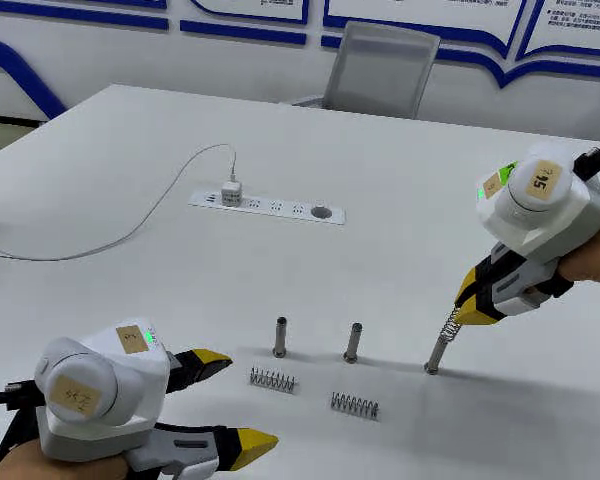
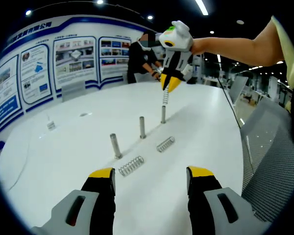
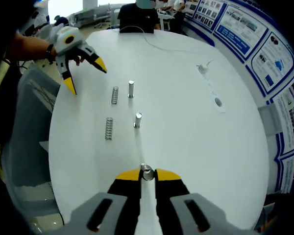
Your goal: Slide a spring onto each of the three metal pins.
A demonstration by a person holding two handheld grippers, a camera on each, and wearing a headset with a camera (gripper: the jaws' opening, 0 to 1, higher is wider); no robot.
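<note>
In the head view, our right claw [image 1: 468, 312] is clenched on a spring [image 1: 450, 326]. This spring hangs just under the claw's tips and touches the top of the third pin [image 1: 435, 356]. Our left claw [image 1: 238, 400] is released, with its jaws wide apart. One loose spring [image 1: 272, 379] lies just beside its upper tip, and the other loose spring [image 1: 354, 404] lies further from it. The first pin [image 1: 280, 337] and the second pin [image 1: 353, 342] stand upright beyond them on the desk [image 1: 380, 150].

In the left gripper view, both loose springs lie just ahead of the open jaws.

In the right gripper view, the jaws are closed on the spring, directly over the third pin.
</note>
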